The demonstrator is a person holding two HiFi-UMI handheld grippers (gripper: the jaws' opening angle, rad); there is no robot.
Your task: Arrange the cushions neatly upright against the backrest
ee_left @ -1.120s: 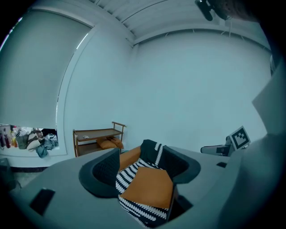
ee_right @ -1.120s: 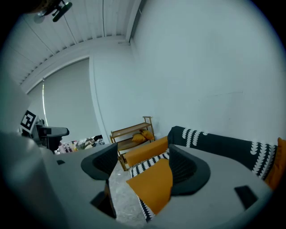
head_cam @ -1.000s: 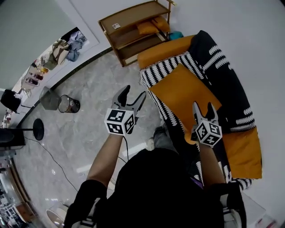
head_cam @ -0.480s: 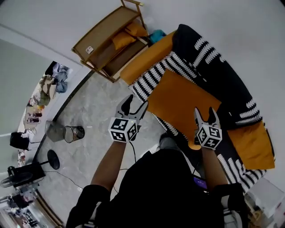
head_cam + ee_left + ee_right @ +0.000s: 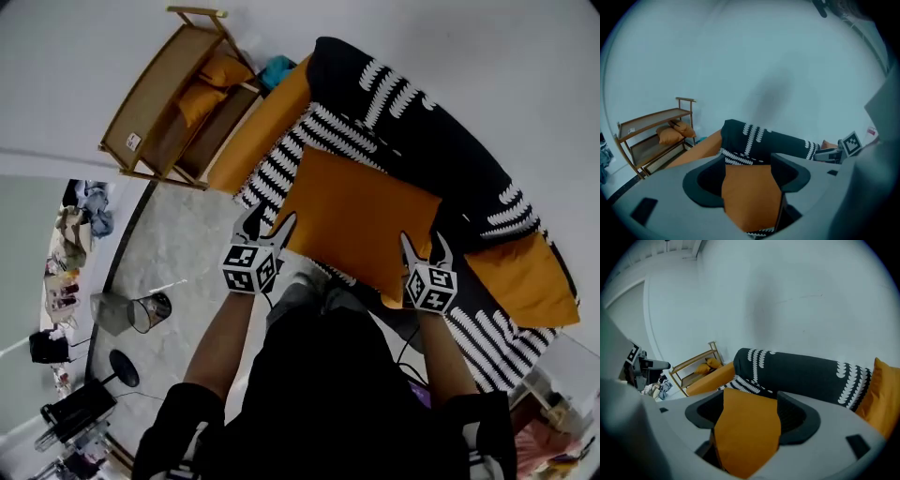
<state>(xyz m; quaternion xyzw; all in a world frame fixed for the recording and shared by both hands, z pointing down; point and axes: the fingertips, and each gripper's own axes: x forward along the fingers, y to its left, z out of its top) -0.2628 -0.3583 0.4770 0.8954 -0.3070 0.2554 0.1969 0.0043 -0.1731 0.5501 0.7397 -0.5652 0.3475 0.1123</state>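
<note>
Now left tongs (image 5: 269, 221) and right tongs (image 5: 424, 242) tilt downward.

Home-like living room: patterned sofa (image 5: 422, 122), wooden shelf (image 5: 155, 103), marble floor (image 5: 187, 253).

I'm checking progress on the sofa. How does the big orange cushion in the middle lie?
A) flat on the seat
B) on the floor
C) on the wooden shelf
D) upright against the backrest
A: the cushion lies flat on the seat, in front of the backrest and not propped against it.
</note>
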